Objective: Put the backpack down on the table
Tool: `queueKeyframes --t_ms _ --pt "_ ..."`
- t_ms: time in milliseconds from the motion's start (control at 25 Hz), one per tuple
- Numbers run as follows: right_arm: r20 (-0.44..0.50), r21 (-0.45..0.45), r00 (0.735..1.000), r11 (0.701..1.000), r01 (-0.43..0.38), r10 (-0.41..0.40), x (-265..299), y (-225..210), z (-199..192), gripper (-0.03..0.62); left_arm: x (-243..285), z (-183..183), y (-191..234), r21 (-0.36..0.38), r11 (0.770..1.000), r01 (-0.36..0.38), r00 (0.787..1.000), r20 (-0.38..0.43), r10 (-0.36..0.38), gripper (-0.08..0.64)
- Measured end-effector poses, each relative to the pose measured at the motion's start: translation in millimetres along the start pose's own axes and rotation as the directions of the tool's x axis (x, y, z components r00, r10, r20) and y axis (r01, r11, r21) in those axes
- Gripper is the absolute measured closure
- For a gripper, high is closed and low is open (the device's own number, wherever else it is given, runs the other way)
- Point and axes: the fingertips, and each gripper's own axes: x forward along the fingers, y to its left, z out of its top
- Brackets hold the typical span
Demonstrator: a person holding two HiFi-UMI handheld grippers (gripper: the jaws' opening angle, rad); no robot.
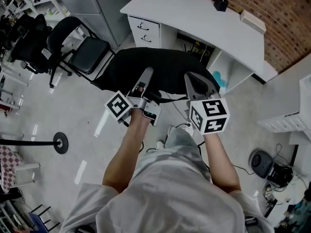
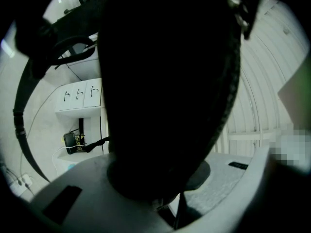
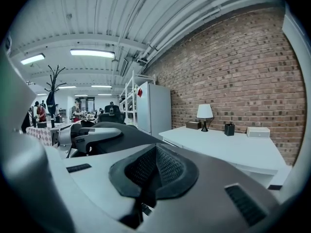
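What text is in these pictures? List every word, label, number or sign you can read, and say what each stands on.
No legible text in any view.
Left marker cube and right marker cube: black-and-white square patterns, not letters or numbers.
Black backpack: no logo or label visible.
Pale box and small dark box on the white desk: any print too small to read.

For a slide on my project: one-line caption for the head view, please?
Left gripper and right gripper hold the black backpack off the floor, in front of the white table.
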Motion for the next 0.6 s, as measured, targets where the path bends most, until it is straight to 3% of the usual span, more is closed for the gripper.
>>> queueKeyframes --t_ms 600 --pt "0.016 0.030 1.000 0.999 0.021 -0.022 87 -44 11 0.591 74 43 45 -0.004 1.000 -0.029 0.999 -0.038 0.029 0.460"
